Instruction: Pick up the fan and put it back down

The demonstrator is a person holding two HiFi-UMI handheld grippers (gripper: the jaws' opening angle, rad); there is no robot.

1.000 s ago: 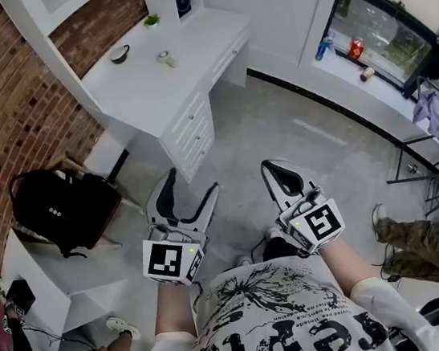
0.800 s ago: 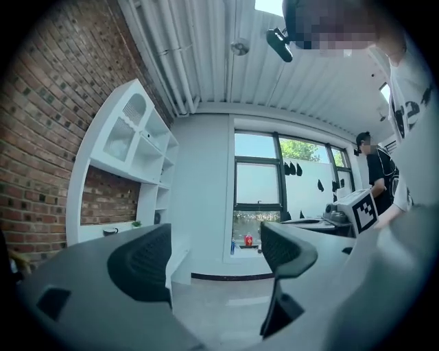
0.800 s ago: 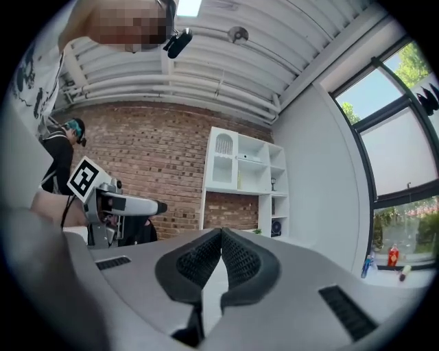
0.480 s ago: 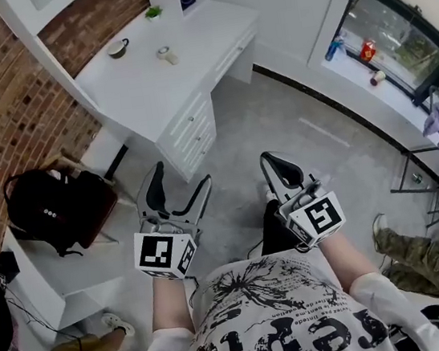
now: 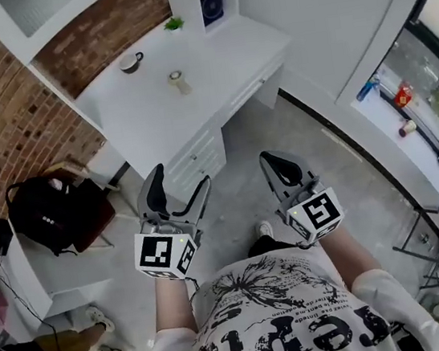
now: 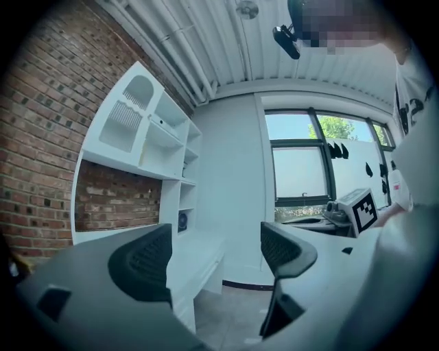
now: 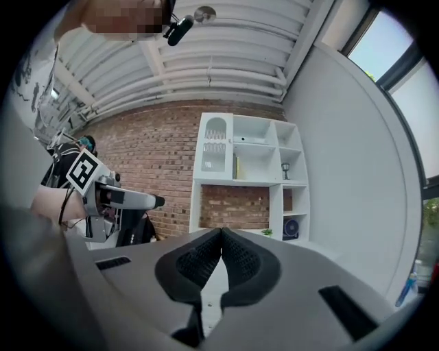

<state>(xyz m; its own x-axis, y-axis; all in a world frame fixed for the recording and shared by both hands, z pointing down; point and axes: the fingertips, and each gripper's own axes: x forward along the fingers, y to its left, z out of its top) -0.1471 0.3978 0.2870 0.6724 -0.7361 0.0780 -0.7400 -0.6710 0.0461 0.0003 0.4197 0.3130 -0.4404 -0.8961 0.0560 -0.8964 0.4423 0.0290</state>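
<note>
Head view, from the left: one black backpack (image 5: 51, 214) sits against the brick wall, beside the white surface (image 5: 146, 112). Next comes the left gripper (image 5: 179, 186), held over the floor in front of the drawers. Its jaws stand wide apart, and the left gripper view shows only air and the far room between them.

On the surface I count three small things: one cup (image 5: 131, 62), one small round object (image 5: 179, 81) that I cannot identify, and one little green plant (image 5: 174, 24) at the back. Just right of the plant there is one fan (image 5: 212, 8), small and dark. It stands upright inside the lower compartment of the shelf unit at the back of the surface.

Further right is the right gripper (image 5: 277, 164), also over the floor. Its jaws are pressed together with nothing caught between them, as the right gripper view shows clearly. At the far right, one blue bottle (image 5: 367, 90) and one red can (image 5: 403, 95) stand on the window sill.

As I judge it, the task has not really begun. The fan is untouched in its compartment and both grippers are well apart from it. What is left is everything: to reach the shelf, to grasp the fan, to lift it and to set it down again.
</note>
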